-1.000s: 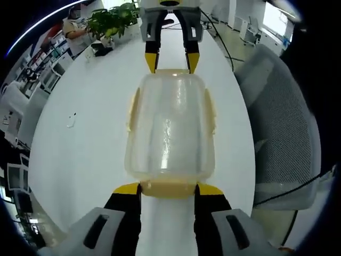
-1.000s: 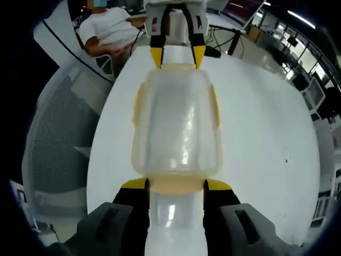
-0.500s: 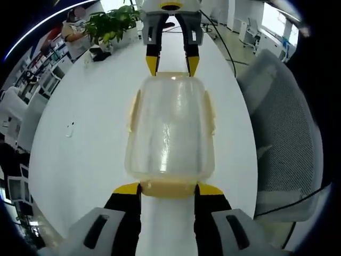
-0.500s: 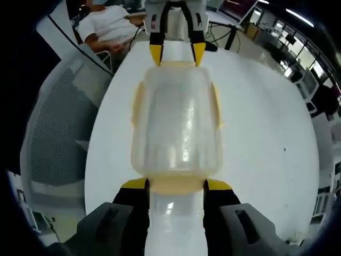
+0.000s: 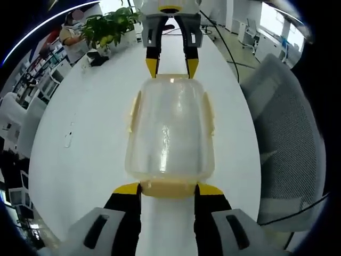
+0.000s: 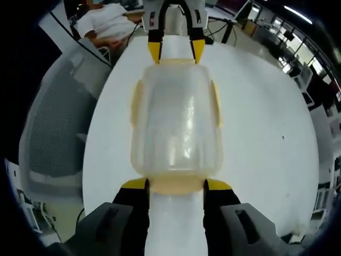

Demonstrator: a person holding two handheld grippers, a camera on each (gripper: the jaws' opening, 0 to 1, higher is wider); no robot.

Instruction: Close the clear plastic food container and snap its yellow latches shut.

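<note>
Facing each other, both grippers (image 5: 167,188) (image 6: 176,184) apparently clamp the container's (image 5: 169,130) end latches.

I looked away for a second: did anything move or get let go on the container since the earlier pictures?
Nothing was let go. The container sits between both grippers as before: the left gripper at its near yellow end latch, the right gripper at the far end. Side latches look unchanged. Only the table and chair behind drifted slightly, so both hands moved together.
</note>
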